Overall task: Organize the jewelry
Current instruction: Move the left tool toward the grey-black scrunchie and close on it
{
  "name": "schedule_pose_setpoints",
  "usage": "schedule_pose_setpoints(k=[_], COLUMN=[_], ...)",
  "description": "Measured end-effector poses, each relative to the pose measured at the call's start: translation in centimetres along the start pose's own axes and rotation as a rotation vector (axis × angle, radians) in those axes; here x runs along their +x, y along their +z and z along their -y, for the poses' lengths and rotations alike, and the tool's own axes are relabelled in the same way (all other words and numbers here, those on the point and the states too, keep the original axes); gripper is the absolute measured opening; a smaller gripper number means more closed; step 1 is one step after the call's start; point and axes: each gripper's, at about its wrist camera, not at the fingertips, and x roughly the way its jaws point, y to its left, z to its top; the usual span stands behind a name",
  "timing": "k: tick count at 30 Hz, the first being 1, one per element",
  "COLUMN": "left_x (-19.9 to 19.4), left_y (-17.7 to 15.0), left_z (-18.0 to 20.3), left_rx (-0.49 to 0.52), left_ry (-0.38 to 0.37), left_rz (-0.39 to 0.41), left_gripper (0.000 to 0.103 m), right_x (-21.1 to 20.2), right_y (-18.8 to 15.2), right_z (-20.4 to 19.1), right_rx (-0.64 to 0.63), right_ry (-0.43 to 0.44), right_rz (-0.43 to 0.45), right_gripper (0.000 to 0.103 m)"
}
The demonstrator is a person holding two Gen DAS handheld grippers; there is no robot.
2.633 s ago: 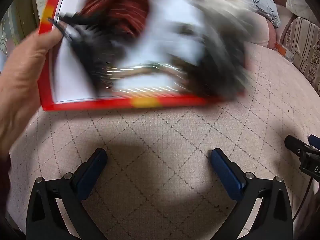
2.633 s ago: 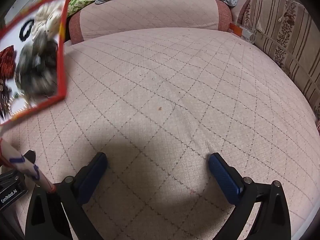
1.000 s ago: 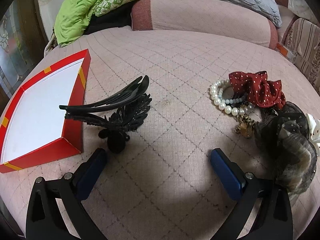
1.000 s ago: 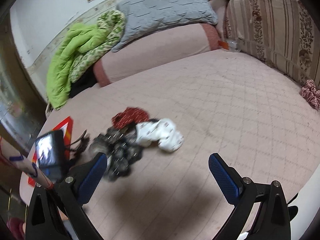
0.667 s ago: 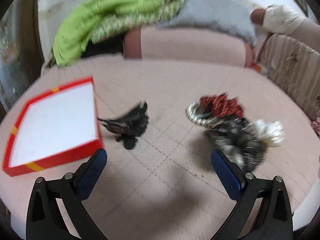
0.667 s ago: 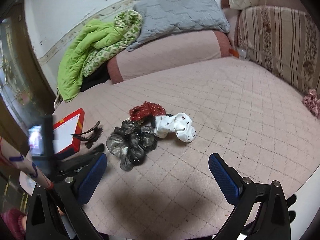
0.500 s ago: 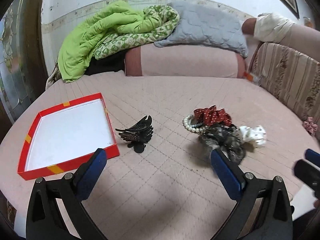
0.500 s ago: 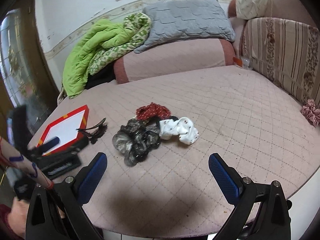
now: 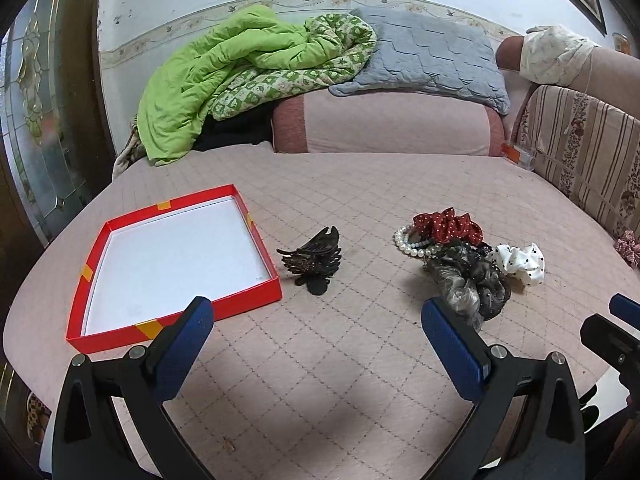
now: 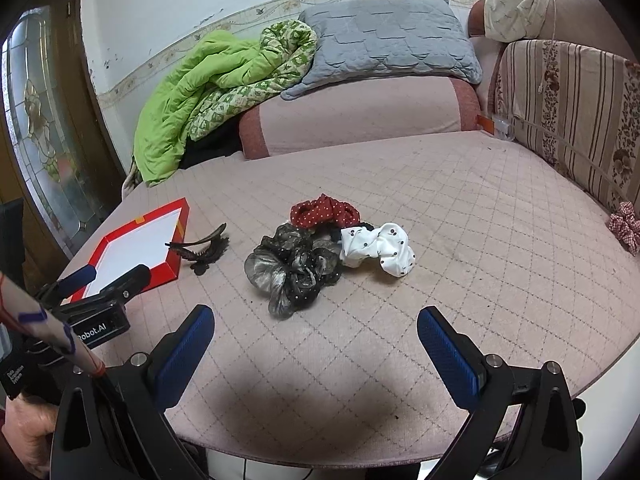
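An empty red box [image 9: 176, 262] with a white floor lies on the pink quilted bed at the left; it also shows in the right wrist view [image 10: 136, 246]. A black claw clip [image 9: 314, 258] lies just right of it. Further right is a pile: a pearl bracelet [image 9: 412, 242], a red dotted scrunchie [image 9: 446, 224], a grey-black scrunchie [image 9: 470, 280] and a white dotted scrunchie [image 9: 520, 262]. My left gripper [image 9: 316, 344] is open and empty, near the bed's front. My right gripper [image 10: 316, 346] is open and empty, in front of the pile [image 10: 296, 268].
A green quilt [image 9: 240, 68] and a grey pillow [image 9: 424, 56] lie on a bolster at the back. A striped sofa back [image 10: 572, 112] runs along the right. A checked scrunchie [image 10: 624, 228] lies at the far right. The bed's front edge [image 10: 400, 452] is close.
The box was lifted and tipped, and the jewelry now lies on the bed beside the set-down empty box. Both grippers have pulled back and up, widening the view.
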Motion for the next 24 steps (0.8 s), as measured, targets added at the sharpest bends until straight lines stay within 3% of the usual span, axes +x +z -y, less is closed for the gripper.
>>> schedule_pose_setpoints(k=[24], left_x=[1.0], left_y=[-0.5], left_z=[0.4], left_rx=[0.003], left_ry=[0.003], left_rz=[-0.026], left_gripper=[0.103], right_x=[0.2], right_y=[-0.1], right_z=[0.4], right_rx=[0.011], right_ry=[0.005], right_rz=[-0.015], right_gripper=[0.103])
